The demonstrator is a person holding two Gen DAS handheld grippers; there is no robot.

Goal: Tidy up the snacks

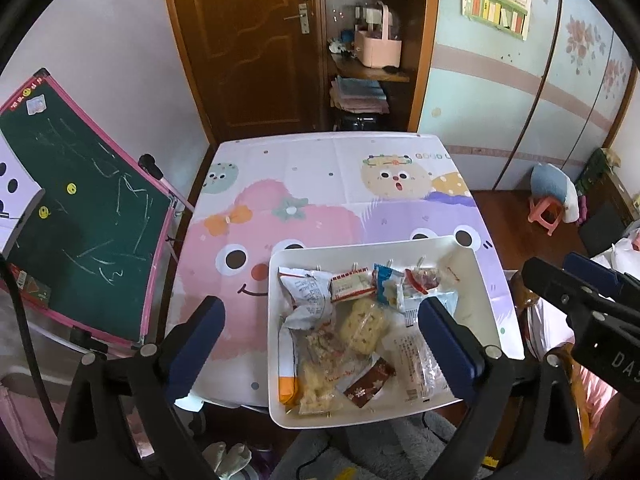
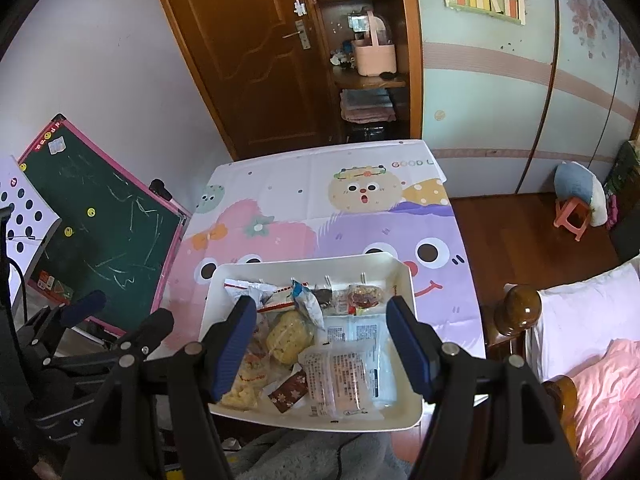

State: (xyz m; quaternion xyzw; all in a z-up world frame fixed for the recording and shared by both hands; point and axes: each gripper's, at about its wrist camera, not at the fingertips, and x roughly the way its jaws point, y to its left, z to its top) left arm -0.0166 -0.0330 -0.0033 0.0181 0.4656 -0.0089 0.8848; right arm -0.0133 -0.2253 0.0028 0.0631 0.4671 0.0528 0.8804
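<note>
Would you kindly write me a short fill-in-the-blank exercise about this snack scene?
1. The wrapped snacks lie in a shallow ____ plastic tray.
2. The tray sits on a cartoon-printed tablecloth near the table's ____ edge.
3. The left gripper holds ____.
4. Beside the table leans a pink-framed ____.

Missing words: white; near; nothing; chalkboard

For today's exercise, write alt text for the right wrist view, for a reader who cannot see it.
A white tray full of wrapped snacks sits at the near edge of a table under a cartoon-print tablecloth. The right gripper hangs open above it; a green chalkboard leans at left.
</note>
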